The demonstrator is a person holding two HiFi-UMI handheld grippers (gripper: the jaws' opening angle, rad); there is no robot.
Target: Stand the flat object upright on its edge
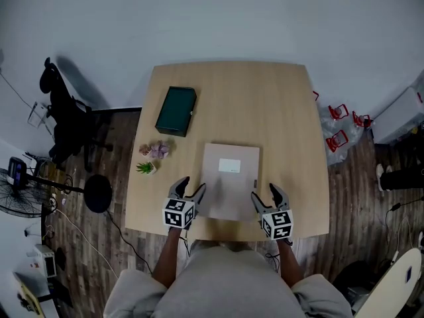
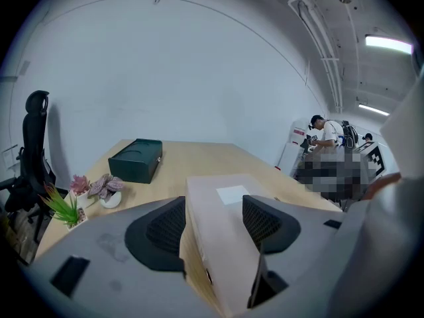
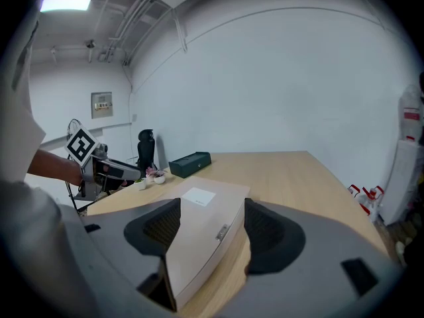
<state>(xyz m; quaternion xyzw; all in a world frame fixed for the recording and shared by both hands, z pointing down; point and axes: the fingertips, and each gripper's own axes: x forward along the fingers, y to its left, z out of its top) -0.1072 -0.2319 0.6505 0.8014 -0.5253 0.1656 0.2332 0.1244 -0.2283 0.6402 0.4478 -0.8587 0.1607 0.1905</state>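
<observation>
The left gripper (image 2: 213,207) has its jaws wide apart. One ribbed pad (image 2: 165,227) sits just outside the box's left side wall and the other hangs over its lid. I see no squeeze, so I read it as open and astride the box's left edge. The right gripper (image 3: 212,207) mirrors it: jaws spread, one pad over the lid and the other just off the right side wall, clamping nothing.

The box (image 1: 228,187) is flat and beige with a white label (image 1: 230,165) on its lid. It lies face up on the table (image 1: 265,98), close to the near edge and right in front of the person. From the head view its long axis runs away from the person. The near short edge lies under the two grippers and the far short edge points toward the wall.

Each gripper is at a near corner, so neither is nearer than the other, and the box stretches forward from the fingers rather than sideways. That likely settles the lift. With both sides gripped near those corners, the near end would rise and the box would pivot on its far short edge. The risk is that this edge skates forward on the smooth wood.

Further out, a green case (image 1: 176,110) and small potted plants (image 1: 154,152) sit to the left, apart from the box.
</observation>
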